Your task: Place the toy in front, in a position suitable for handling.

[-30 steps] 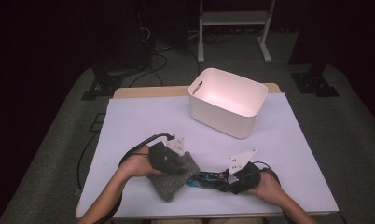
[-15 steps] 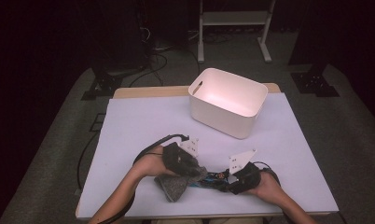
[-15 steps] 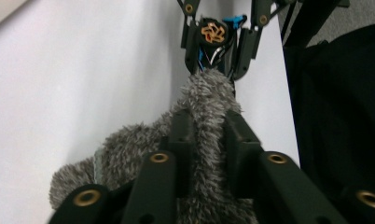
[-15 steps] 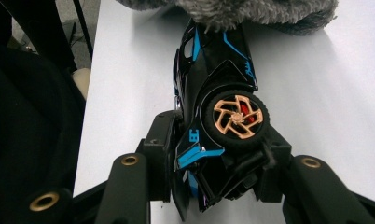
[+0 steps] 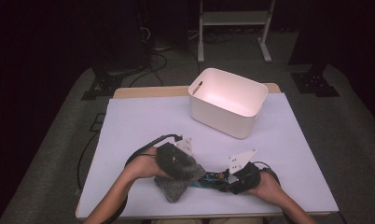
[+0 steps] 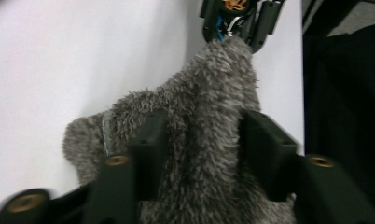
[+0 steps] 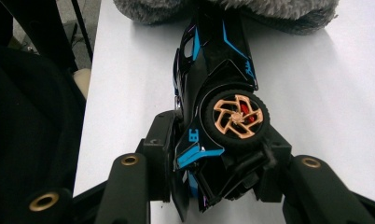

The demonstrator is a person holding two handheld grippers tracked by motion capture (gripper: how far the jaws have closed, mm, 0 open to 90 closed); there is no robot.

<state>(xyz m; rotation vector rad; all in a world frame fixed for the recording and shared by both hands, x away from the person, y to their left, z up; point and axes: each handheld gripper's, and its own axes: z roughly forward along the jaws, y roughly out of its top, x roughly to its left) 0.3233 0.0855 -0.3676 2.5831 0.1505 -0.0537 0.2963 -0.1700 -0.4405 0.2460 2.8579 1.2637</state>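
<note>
1. Fuzzy grey cloth [image 5: 178,179] lies near the front edge of the white table [image 5: 129,126], a bit left of the middle. It covers one end of a toy car.
2. At the left, the left gripper [image 5: 176,161] sits on top of the cloth. In the left gripper view, its two black jaws stand on either side of a bunch of the cloth [image 6: 204,135]. The jaws have just been opening, and the cloth is between them. They look loose on it now, not pinching hard, so I think the hand is letting go or moving to a new spot to rub.
3. In the middle, the toy car [image 5: 212,178] lies on its side. It is black with blue stripes. One gold wheel [image 7: 235,116] faces up in the right gripper view. I think it lies this way so the cloth can wipe it.
4. At the right, the right gripper [image 5: 230,181] squeezes the back end of the toy car between its jaws. This keeps the car from sliding while the cloth works on the other end.
5. Far back and to the right stands a white bin [image 5: 227,100], well apart from the hands. It may be where things go later.
</note>
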